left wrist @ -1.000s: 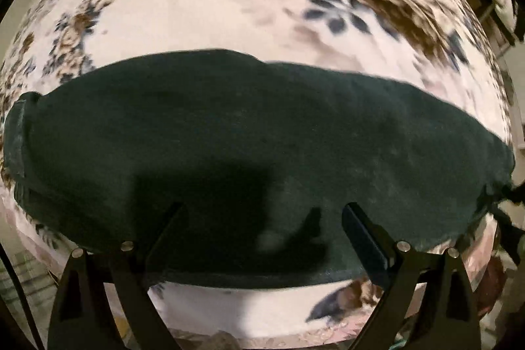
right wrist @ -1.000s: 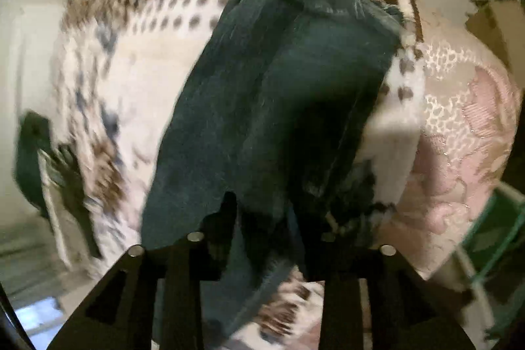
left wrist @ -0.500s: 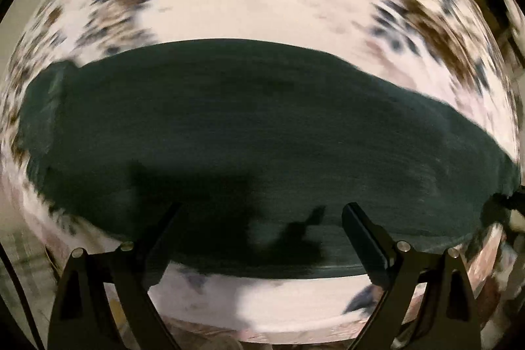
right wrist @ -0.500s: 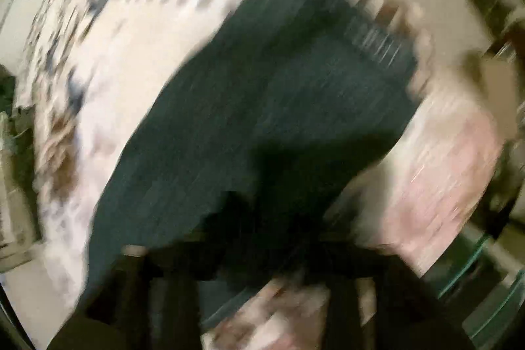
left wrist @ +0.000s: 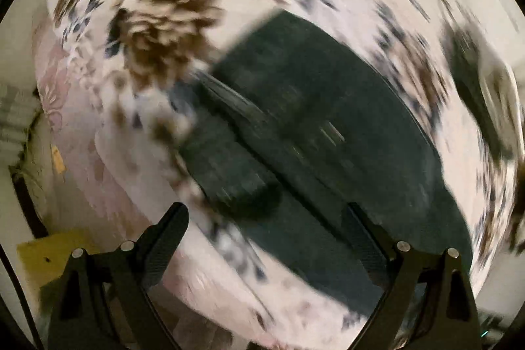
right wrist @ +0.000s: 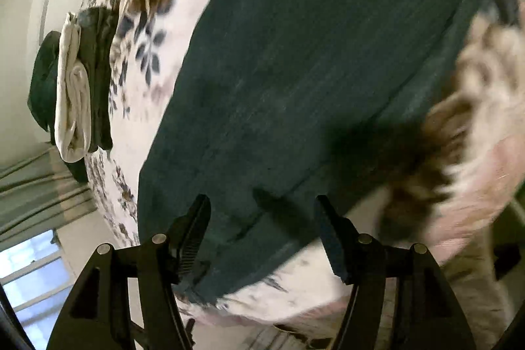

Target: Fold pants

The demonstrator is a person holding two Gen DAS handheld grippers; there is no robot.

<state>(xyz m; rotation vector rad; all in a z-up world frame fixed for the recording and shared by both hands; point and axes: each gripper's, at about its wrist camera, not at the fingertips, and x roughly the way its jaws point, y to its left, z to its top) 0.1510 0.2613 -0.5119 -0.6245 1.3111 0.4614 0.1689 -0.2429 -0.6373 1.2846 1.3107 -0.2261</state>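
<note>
Dark green pants (left wrist: 328,133) lie flat on a floral bedspread (left wrist: 164,31); the left wrist view is motion-blurred and shows their waistband end toward the upper left. My left gripper (left wrist: 265,228) is open and empty above the near edge of the pants. In the right wrist view the pants (right wrist: 311,71) fill the middle as a long folded band. My right gripper (right wrist: 262,218) is open and empty just above their near end.
A pile of folded clothes (right wrist: 78,81), dark and cream, sits at the far edge of the bed in the right wrist view and shows blurred in the left wrist view (left wrist: 485,94). The bed edge drops to the floor at the left (left wrist: 49,186). A window (right wrist: 29,277) is at lower left.
My right gripper has opened and let go of the pants leg, which now lies flat. My left gripper has swung so that the pants run diagonally; both views are blurred by movement.
</note>
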